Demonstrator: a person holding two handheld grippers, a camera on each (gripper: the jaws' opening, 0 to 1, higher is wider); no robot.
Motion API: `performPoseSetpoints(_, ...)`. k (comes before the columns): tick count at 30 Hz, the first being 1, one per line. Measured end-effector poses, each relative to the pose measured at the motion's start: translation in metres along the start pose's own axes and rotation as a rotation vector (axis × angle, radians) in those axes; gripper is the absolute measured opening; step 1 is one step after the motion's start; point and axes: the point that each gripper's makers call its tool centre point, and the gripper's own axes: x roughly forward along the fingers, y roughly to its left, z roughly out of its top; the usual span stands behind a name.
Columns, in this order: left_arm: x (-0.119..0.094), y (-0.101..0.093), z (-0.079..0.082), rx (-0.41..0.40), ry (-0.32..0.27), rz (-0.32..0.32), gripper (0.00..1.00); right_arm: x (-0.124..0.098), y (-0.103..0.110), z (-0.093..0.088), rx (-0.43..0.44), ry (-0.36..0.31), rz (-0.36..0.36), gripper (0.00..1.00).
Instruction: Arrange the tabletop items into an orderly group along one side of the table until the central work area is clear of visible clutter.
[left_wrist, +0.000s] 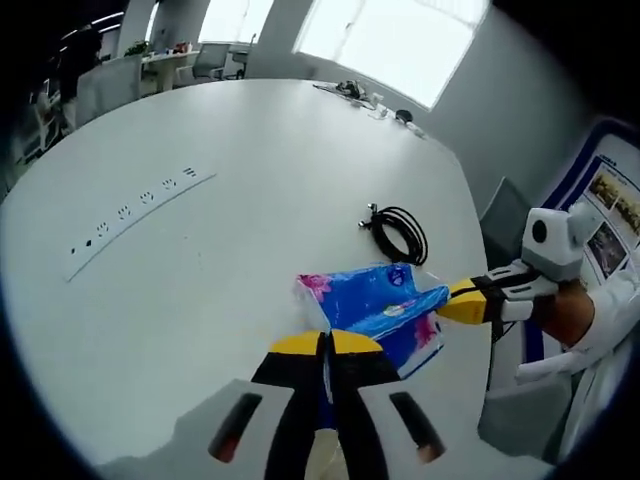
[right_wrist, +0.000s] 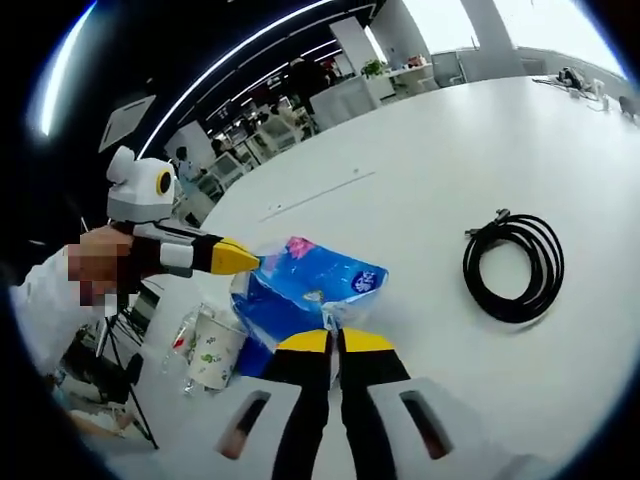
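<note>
**Blue tissue pack pinched from both ends**

Blue and pink plastic, a soft tissue pack (left_wrist: 385, 312), lies near the edge of the white round table (left_wrist: 200, 270). In my left gripper view the left gripper (left_wrist: 325, 345) has its yellow-tipped jaws pressed together on the pack's near edge, and the right gripper (left_wrist: 450, 303) reaches in from the right, its tips pinching the far corner. A coiled black cable (left_wrist: 400, 232) lies just beyond the pack, apart from it. In my right gripper view a patterned paper cup (right_wrist: 215, 350) sits on its side beside the pack. An inset socket strip (left_wrist: 135, 215) crosses the tabletop. Bright windows (left_wrist: 390, 40) and office desks stand behind.
</note>
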Motion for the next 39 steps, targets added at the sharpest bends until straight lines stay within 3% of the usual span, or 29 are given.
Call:
performPoseSetpoints(27, -0.009, -0.046, 0.078, -0.027, -0.231, 0.042, 0.00, -0.036, -0.034, 0.101, -0.111, -0.120, 0.031, 0.00)
performPoseSetpoints(39, -0.004, -0.062, 0.123, -0.013, -0.322, 0.056, 0.00, -0.043, -0.054, 0.146, -0.169, -0.155, 0.035, 0.00)
